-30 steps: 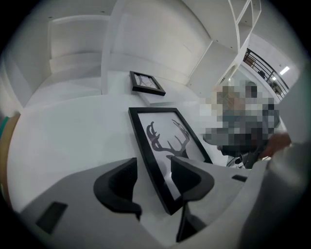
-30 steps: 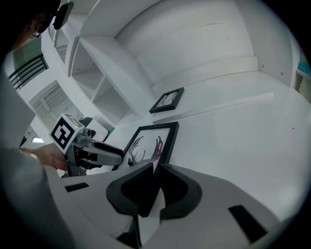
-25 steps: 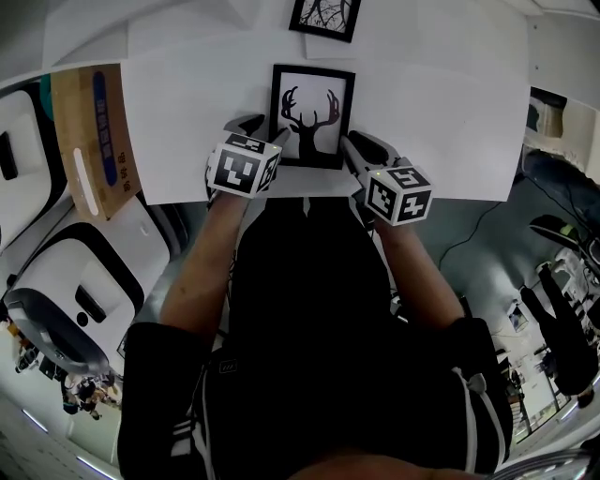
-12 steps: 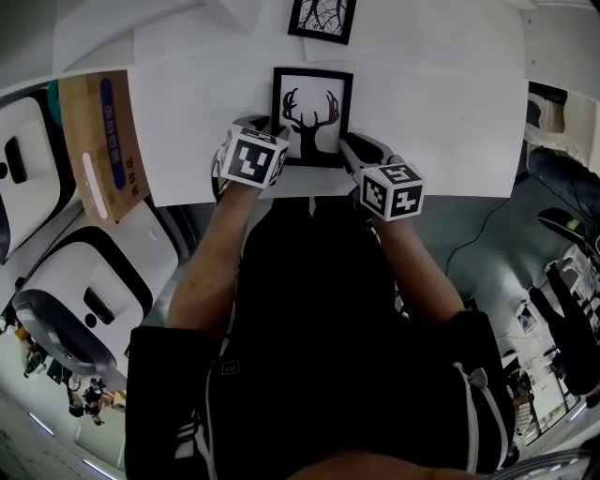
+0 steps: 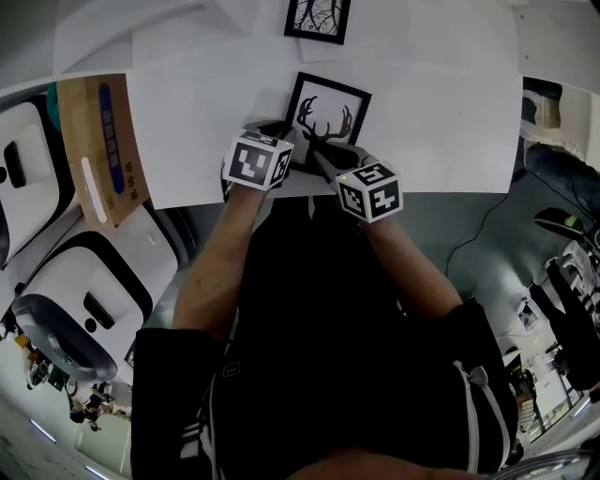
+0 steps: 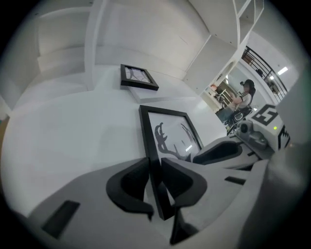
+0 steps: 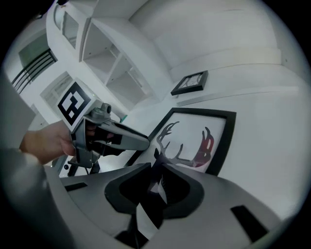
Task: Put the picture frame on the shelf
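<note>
White table [image 5: 187,122] | left tongs [image 6: 154,168] closing on deer frame [image 5: 333,117] | right tongs [image 7: 154,180] clamped on it

A white worktop [image 5: 441,112] is seen spread out ahead of both grippers. On it a black-framed deer picture [image 5: 330,117] is laid askew. Its near edge is taken between the jaws of the left gripper [image 6: 154,180], which are closing on it, and its near corner is pinched by the right gripper [image 7: 154,182]. Whether that near edge is raised off the surface cannot be told. Farther ahead of the grippers, well apart from the deer picture, a smaller black frame [image 5: 317,19] is laid flat.
</note>
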Demonstrator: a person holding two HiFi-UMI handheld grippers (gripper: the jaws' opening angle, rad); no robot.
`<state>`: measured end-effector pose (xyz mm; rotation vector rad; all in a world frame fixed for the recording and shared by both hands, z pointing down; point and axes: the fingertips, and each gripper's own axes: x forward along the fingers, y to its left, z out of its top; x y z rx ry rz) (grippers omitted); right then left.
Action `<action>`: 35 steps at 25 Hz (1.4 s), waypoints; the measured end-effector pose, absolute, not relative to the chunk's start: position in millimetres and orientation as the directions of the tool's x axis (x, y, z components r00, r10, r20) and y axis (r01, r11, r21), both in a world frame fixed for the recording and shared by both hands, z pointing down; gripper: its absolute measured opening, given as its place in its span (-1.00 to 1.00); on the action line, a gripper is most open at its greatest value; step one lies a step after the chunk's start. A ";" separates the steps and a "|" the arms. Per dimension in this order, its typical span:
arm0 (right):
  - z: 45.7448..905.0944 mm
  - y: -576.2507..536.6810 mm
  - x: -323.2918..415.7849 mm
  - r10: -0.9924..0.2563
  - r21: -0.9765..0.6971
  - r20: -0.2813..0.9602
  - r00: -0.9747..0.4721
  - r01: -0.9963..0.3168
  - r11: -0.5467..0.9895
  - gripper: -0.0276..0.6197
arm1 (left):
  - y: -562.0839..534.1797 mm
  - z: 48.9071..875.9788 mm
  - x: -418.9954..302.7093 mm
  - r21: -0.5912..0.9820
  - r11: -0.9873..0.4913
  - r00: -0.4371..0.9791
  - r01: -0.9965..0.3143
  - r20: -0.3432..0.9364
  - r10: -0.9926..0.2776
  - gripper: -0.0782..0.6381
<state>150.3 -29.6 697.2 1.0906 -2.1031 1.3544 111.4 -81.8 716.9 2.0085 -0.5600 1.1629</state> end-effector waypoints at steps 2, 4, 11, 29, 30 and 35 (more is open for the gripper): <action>698.0 -28.6 156.3 -0.417 -0.582 0.683 -0.600 -0.792 0.186 -0.73 | -83.7 717.2 111.1 0.399 -0.617 0.515 -0.678 0.857 -0.012 -0.55; 697.5 -28.8 168.5 -0.442 -0.579 0.683 -0.582 -0.800 0.159 -0.73 | -84.6 717.1 109.9 0.402 -0.618 0.520 -0.675 0.854 -0.012 -0.55; 696.4 -29.1 228.8 -0.502 -0.496 0.735 -0.456 -0.866 0.059 -0.73 | -86.5 716.8 97.4 0.355 -0.633 0.483 -0.688 0.875 -0.033 -0.56; 704.0 -25.4 216.0 -0.464 -0.649 0.672 -0.577 -0.761 0.007 -0.52 | -85.9 707.0 79.3 0.426 -0.529 0.532 -0.734 0.845 -0.058 -0.58; 702.3 -25.6 215.2 -0.468 -0.661 0.662 -0.586 -0.750 0.006 -0.51 | -86.1 705.5 78.1 0.428 -0.525 0.534 -0.735 0.843 -0.061 -0.58; 695.5 -25.1 208.1 -0.473 -0.712 0.615 -0.630 -0.702 0.008 -0.51 | -87.9 699.0 73.6 0.447 -0.502 0.553 -0.740 0.830 -0.076 -0.58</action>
